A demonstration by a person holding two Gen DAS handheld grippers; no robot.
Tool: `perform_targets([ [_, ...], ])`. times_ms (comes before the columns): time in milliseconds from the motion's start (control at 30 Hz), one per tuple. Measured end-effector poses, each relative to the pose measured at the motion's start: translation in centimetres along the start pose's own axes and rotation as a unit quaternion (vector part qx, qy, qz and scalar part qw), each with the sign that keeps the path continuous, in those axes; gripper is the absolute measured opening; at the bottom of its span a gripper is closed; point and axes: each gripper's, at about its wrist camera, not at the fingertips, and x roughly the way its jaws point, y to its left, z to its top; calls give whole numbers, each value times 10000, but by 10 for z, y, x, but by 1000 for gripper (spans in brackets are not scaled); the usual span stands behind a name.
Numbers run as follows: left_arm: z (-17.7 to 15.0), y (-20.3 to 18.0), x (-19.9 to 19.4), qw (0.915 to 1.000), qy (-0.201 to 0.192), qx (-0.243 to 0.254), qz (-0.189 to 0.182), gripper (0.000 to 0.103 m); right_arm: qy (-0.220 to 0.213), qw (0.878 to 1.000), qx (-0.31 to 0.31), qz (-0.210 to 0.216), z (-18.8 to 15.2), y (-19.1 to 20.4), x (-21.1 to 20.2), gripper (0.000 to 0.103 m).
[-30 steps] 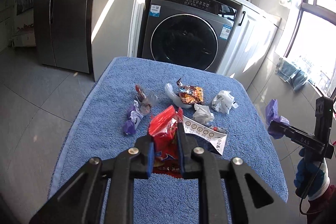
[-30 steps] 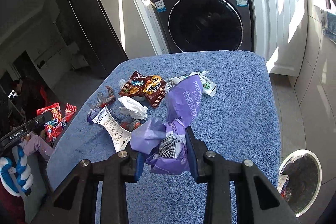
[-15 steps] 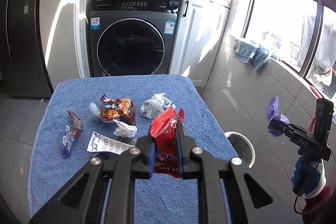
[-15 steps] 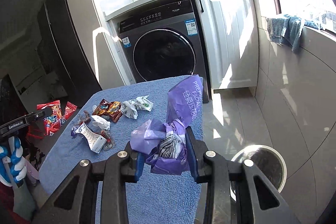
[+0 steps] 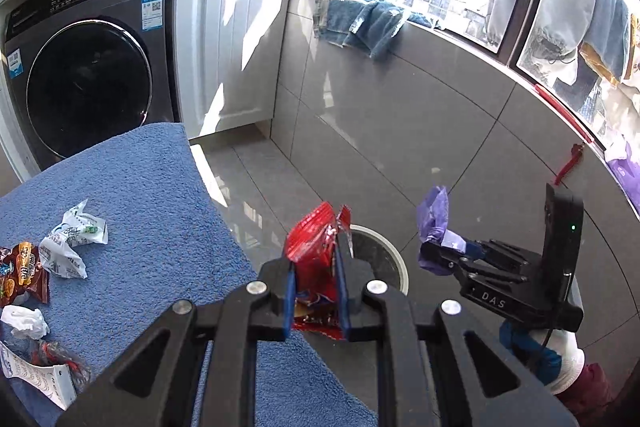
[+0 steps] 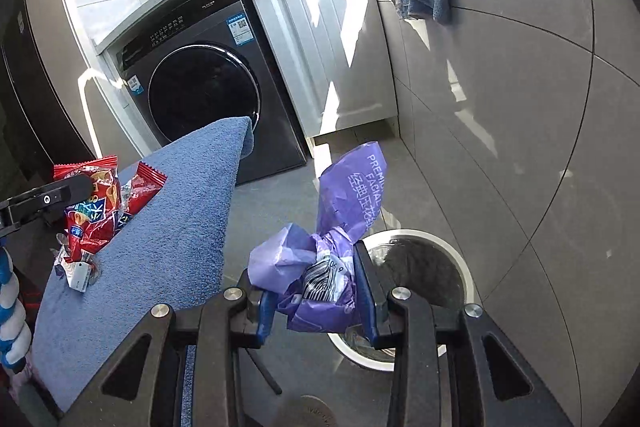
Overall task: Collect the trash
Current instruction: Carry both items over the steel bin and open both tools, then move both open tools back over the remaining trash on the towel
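Your left claw point(image 5: 316, 291) is clamped on the red snack wrapper point(image 5: 314, 247), and your right claw point(image 6: 316, 291) is pinching the crumpled purple wrapper point(image 6: 320, 267). Both loads are off the worktop point(image 5: 140, 187) and out over the floor, w/ the white-rimmed trash bin point(image 6: 448, 251) just beyond the tips.

Step in hand, as I read it: the carry-to-bin leg, w/ the drop not yet done. In the right wrist view the bin mouth sits directly behind the purple wrapper; in the left wrist view the bin point(image 5: 384, 255) shows just past the red one. Next you probably need to get each claw squarely over the opening, then let go. The right looks closer to lined up. Watch the light film; it may drift or cling to a pad.

Orientation: the red wrapper stands roughly upright, long axis running up out of the pads, torn top edge pointing away from you. The purple wrapper's long flap also sticks up and slightly right, printed side facing the camera, crumpled bulk between the pads.

More scraps wait on the worktop: a white crumpled wrapper point(image 5: 74, 243) and a brown snack packet point(image 5: 22, 275), among others.
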Motion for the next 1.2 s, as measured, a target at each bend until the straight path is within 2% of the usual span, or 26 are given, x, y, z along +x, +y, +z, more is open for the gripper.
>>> perform_targets([
  [100, 13, -14, 43, 9995, 225, -86, -212, 18, 138, 9997, 90, -153, 1, -20, 18, 32],
  [300, 28, -34, 108, 9979, 474, -315, -311, 22, 438, 9981, 183, -402, 2, -48, 54, 35],
  [400, 31, -37, 130, 9962, 560, -532, -393, 45, 575, 9967, 199, -537, -1, -57, 68, 40],
  [433, 32, -36, 136, 9953, 599, -613, -450, 56, 611, 9962, 176, -594, -2, -60, 72, 43],
  [500, 32, -33, 143, 9934, 679, -753, -542, 60, 675, 9950, 133, -717, -3, -62, 75, 54],
  [567, 32, -31, 145, 9923, 722, -838, -555, 60, 687, 9946, 129, -772, -4, -63, 73, 56],
  [867, 22, -20, 90, 9965, 418, -595, -415, 60, 383, 9974, 86, -610, 2, -44, 34, 57],
  [1200, -31, 31, -20, 9984, 93, -549, 95, 60, -248, 9991, -303, -168, 12, 27, -29, 57],
])
